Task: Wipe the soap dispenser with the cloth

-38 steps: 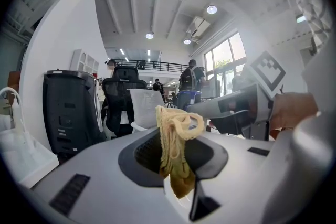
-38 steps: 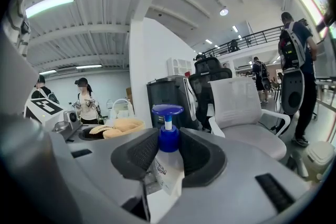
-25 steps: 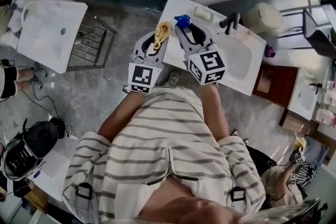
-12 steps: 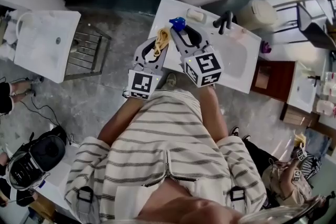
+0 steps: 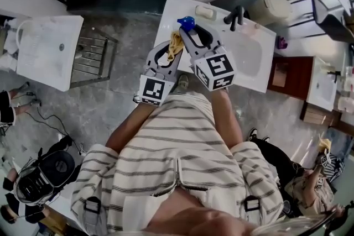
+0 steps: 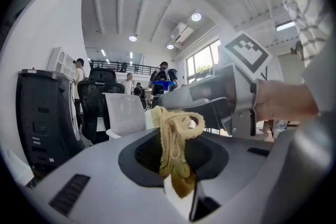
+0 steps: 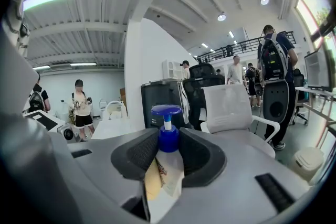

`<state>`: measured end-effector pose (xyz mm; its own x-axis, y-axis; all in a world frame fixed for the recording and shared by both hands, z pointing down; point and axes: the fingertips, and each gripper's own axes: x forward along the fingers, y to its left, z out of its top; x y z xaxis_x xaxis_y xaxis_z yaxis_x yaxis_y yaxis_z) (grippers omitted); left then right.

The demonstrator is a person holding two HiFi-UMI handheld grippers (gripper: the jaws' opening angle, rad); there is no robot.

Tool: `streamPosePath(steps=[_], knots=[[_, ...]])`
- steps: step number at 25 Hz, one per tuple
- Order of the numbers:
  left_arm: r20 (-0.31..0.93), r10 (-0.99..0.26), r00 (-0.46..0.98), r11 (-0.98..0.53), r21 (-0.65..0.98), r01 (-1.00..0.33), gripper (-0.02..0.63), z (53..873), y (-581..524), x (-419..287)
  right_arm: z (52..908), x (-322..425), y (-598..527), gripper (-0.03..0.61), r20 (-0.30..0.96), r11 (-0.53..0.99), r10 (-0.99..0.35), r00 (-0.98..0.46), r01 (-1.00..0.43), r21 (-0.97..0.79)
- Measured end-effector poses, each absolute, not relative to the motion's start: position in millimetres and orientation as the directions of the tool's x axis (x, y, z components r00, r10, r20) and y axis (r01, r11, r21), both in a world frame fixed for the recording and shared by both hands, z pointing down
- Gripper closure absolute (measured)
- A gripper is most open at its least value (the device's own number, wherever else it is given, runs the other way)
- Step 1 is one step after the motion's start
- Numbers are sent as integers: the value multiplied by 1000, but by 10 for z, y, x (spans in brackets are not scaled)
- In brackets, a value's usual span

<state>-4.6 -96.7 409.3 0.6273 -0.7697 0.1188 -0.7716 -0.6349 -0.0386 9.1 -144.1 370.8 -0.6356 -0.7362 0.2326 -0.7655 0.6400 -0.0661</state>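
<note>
One dispenser (image 7: 166, 161), a pale bottle with a blue pump, stands upright in the right gripper (image 7: 168, 153), whose jaws pinch its body just under the blue collar. From the head view it is held in the air above the surface (image 5: 260, 72), over the far left corner, with only the blue pump showing past the jaw tips. The cloth (image 6: 176, 149), a yellow bunched rag, is clamped in the left gripper (image 6: 176, 157) and sticks up in loose folds from its closed jaws. That gripper hangs over the left edge of the surface, just beside the right one, with the cloth near the bottle's left side. Whether the two touch I cannot tell. A black tap (image 5: 235, 16) stands at the far edge, well apart from both.

I judge the wipe to be at its start: both things are gripped and brought side by side. The next move calls for pressing the cloth's loose end onto the bottle's wall and stroking along it, while the right gripper keeps the bottle steady and upright.
</note>
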Motion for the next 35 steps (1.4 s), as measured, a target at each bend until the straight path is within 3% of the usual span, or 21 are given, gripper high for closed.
streamPosePath(steps=[24, 35], knots=[[124, -631, 766, -775, -64, -628, 525, 4181, -692, 426, 3562, 269, -1196, 456, 203, 623, -751, -628, -776, -97], [147, -626, 766, -778, -56, -625, 525, 4302, -679, 410, 3495, 341, -1167, 454, 189, 617, -757, -626, -779, -112]])
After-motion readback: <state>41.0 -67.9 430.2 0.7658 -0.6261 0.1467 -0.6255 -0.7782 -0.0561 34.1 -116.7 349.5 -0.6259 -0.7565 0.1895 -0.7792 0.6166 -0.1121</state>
